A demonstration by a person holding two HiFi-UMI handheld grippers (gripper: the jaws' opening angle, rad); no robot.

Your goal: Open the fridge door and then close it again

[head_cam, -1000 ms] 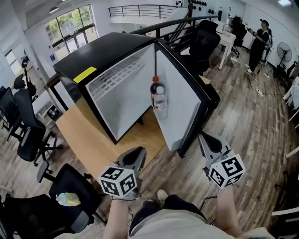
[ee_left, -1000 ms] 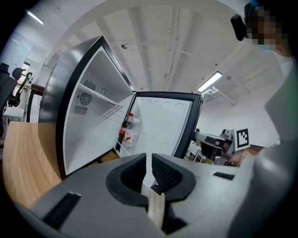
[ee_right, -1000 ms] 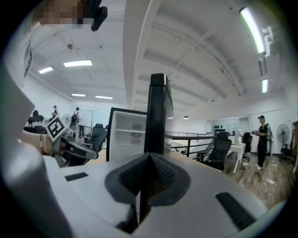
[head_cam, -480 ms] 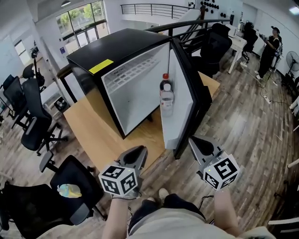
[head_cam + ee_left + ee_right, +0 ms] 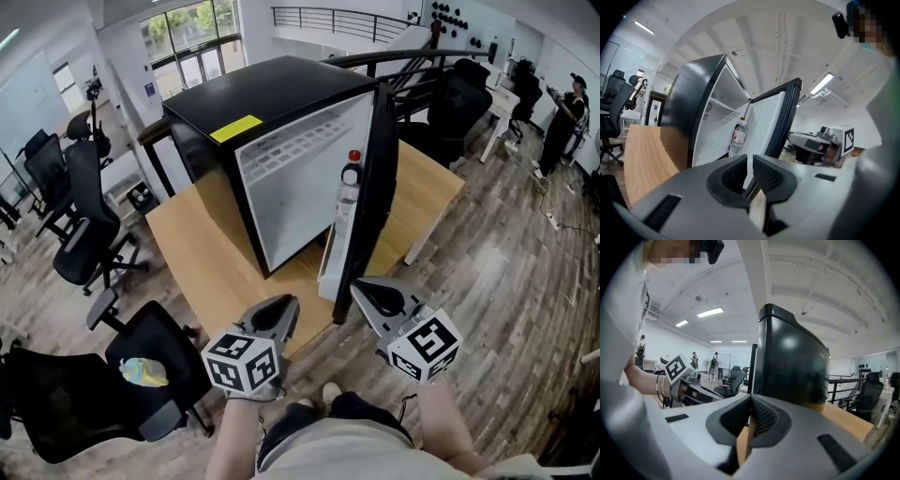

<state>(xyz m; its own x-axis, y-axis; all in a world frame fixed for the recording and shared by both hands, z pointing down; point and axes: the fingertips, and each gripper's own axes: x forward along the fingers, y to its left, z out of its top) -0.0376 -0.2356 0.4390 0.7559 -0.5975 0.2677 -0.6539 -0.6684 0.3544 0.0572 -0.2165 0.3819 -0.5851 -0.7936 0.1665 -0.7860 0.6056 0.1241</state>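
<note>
"Black mini fridge, where does it stand, and how is its door?"

"It stands on the wooden counter, with a yellow label on its top. The door is only partly open. In the head view I see it almost edge-on, and the white inside of the fridge shows to the left of it."

"Is something kept in the door?"

"Yes, two bottles stand upright on the door shelf: a dark bottle with a red cap, and a clear bottle just beside it."

"What does the right gripper do?"

"The right gripper is at the low outer corner of the door, very near its black outer face. Its fingers are pressed together and hold nothing. Whether they touch the door, I cannot tell. In the right gripper view the black face rises just ahead of them."

"And the left gripper?"

"The left gripper is near the front corner of the counter, on the inner side of the door and apart from it. There is a narrow gap between its fingers, and nothing is in the gap."

"What else is around?"

"Black office chairs stand on the wooden floor, left of the counter."
</note>
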